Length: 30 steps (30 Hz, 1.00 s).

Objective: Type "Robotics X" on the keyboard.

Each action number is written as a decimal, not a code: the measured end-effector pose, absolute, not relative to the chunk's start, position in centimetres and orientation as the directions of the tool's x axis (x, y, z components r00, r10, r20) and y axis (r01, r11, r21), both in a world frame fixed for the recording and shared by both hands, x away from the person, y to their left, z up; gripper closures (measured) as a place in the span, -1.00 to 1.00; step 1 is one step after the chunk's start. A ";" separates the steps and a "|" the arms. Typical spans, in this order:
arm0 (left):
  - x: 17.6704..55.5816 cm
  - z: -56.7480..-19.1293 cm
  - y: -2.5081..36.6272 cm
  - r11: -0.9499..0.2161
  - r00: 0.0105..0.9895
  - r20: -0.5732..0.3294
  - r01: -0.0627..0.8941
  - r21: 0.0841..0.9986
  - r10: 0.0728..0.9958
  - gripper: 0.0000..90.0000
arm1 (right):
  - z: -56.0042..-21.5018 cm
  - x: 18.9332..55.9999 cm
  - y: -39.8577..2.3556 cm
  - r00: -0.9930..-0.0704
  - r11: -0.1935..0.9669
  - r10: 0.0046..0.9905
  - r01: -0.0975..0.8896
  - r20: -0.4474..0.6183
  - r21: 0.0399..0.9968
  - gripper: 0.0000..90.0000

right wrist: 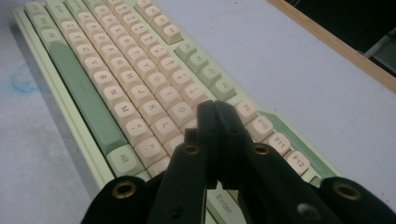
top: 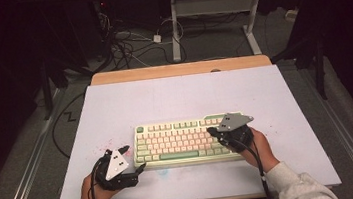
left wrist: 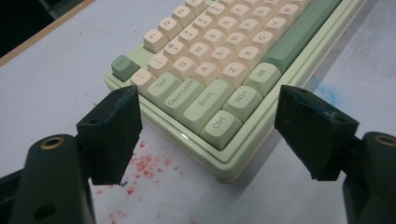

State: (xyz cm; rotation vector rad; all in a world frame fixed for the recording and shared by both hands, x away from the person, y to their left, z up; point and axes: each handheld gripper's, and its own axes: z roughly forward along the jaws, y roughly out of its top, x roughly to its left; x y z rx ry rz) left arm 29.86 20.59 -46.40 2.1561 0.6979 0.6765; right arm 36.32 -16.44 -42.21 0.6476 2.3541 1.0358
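A green and cream keyboard (top: 188, 141) is seen lying near the front middle of the white table (top: 184, 93). The right gripper (top: 214, 131) is held with its jaws closed together above the keys at the keyboard's right end, probably poised to press one, though contact cannot be made out. The left gripper (top: 135, 159) is held wide, nothing between its jaws, just off the keyboard's near left corner. Little appears done yet.

We see a pale green keyboard (top: 184, 141) with cream and sage keys, black claws, and a white worktop (top: 184, 96) flecked red, smudged blue, edged in wood
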 end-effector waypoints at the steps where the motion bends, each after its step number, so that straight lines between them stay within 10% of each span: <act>1: 29.8 -46.4 20.7 -0.562 0.711 0.237 0.262 0.785 0.662 -0.50 | -42.2 36.5 -16.3 -0.772 0.599 0.591 0.225 -0.235 0.769 1.00; 30: 29.9 -47.1 20.5 -0.581 0.725 0.232 0.275 0.766 0.649 -0.50 | -44.2 39.2 -12.0 -0.819 0.695 0.523 0.249 -0.237 0.674 1.00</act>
